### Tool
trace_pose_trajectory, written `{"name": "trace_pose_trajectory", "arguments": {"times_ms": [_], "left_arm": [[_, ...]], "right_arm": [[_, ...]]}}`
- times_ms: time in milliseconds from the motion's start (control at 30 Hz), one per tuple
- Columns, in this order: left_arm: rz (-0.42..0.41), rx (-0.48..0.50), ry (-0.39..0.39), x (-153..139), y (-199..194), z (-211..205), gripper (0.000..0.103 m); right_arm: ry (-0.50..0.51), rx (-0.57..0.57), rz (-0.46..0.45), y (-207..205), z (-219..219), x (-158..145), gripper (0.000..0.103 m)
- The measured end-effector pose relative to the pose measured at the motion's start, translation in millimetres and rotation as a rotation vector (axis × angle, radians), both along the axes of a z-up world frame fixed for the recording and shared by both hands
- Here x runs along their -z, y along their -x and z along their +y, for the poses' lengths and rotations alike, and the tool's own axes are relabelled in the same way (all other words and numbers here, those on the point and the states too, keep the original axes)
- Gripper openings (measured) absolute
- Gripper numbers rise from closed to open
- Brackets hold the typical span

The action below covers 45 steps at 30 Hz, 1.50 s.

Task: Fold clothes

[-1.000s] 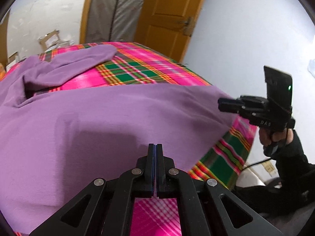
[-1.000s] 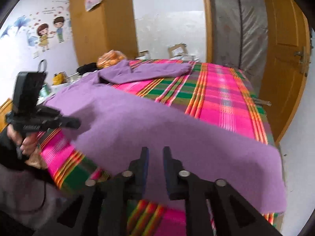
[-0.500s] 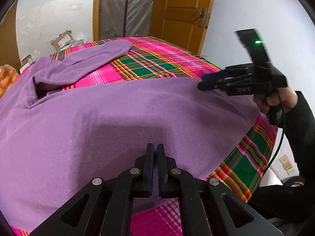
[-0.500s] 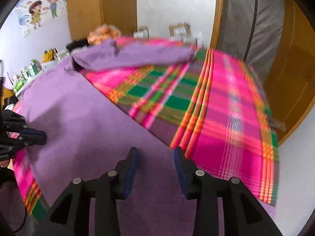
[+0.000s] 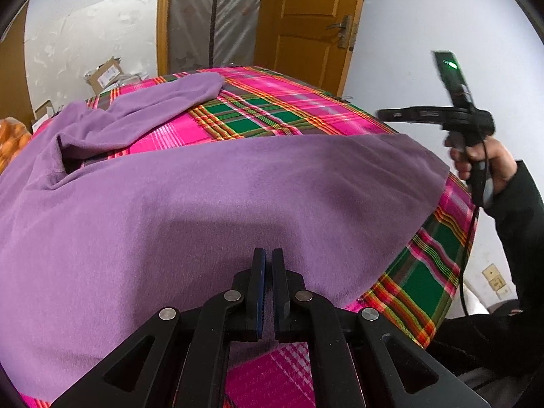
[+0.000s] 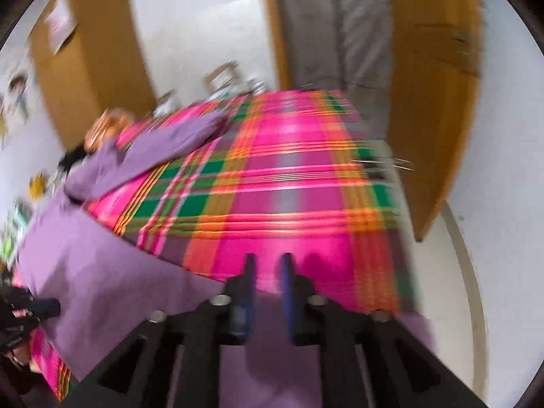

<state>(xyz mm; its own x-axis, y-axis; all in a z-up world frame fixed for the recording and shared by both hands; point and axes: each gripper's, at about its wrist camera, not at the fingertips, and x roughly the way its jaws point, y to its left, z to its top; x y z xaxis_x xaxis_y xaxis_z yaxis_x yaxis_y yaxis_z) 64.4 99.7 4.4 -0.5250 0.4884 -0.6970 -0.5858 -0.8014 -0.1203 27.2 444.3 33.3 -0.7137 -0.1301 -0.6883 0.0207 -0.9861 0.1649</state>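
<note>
A purple long-sleeved garment lies spread on a bed with a pink and green plaid sheet. One sleeve lies toward the far left. My left gripper sits at the garment's near hem, shut, with purple cloth in the thin slit between its fingers. In the blurred right wrist view the garment fills the lower left, and the left gripper touches its edge. My right gripper hovers over the plaid sheet past the garment's right corner. Its jaws are closing, with nothing gripped. A hand holds the right gripper above the bed.
A yellow wooden door stands behind the bed, close to its far right corner. Cardboard boxes and an orange bundle lie beyond the far left side. A wooden wardrobe stands at the left wall. A cable hangs from the right gripper.
The right gripper swung up from beside the garment's right corner to above the plaid sheet, rolling as it went, with its jaws wider apart than a second ago. The left gripper kept its place.
</note>
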Motion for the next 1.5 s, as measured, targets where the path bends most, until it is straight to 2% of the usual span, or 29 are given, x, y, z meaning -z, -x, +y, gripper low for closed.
{"name": "trace_pose_trajectory", "arguments": {"times_ms": [33,233,367,400,467,533,600,800,900,967,1000,1100,1167,1367,1433,1500], "left_arm": [[-0.001,0.011,-0.003,-0.2,-1.2,0.9,0.003],[-0.006,0.095,-0.012,-0.7,-10.1,17.1,0.003],[-0.002,0.136,0.005,-0.2,-13.5,31.8,0.007],[-0.002,0.14,0.008,-0.6,-13.9,33.4,0.009],[-0.004,0.143,0.011,-1.2,-14.7,34.7,0.009],[-0.002,0.141,0.015,-1.0,-15.6,35.3,0.009],[-0.004,0.139,0.012,-1.2,-16.1,34.7,0.009],[-0.001,0.147,0.009,-1.0,-19.6,32.5,0.009],[-0.001,0.159,0.004,-0.8,-21.9,30.6,0.009],[-0.003,0.173,0.0,-0.6,-23.4,29.5,0.009],[-0.004,0.18,-0.003,-0.6,-24.1,28.8,0.009],[-0.016,0.182,-0.019,-0.7,-23.5,26.1,0.009],[-0.017,0.155,-0.019,-1.8,-22.0,22.6,0.009],[-0.012,-0.058,-0.022,-6.3,-8.6,-12.2,0.009],[-0.021,-0.148,-0.022,-4.9,-2.4,-28.4,0.009],[-0.032,-0.216,-0.025,-2.1,0.8,-43.8,0.009]], "right_arm": [[0.025,0.041,0.005,-9.8,15.4,-0.6,0.039],[0.219,0.238,-0.033,-53.9,91.7,21.3,0.044],[0.32,0.235,-0.093,-55.8,103.2,44.2,0.045],[0.342,0.228,-0.102,-55.4,104.6,48.3,0.043],[0.363,0.206,-0.083,-55.1,106.2,46.6,0.023],[0.334,0.193,-0.072,-53.5,102.4,42.0,0.009],[0.308,0.191,-0.064,-49.0,100.9,36.8,0.004],[0.318,0.22,-0.04,-49.3,108.8,31.7,0.005],[0.266,0.321,-0.064,-54.2,119.3,38.0,0.007],[0.267,0.312,-0.025,-63.1,114.9,31.3,0.007],[0.266,0.294,-0.006,-66.8,109.6,27.6,0.008],[0.242,0.126,0.044,-68.7,64.2,13.7,0.01],[0.22,0.04,0.043,-63.3,32.2,9.5,0.01],[0.15,-0.216,0.013,-53.1,-64.3,11.3,0.014],[0.125,-0.259,0.01,-48.2,-86.0,10.4,0.021],[0.101,-0.298,0.007,-43.8,-106.7,9.3,0.023]]}}
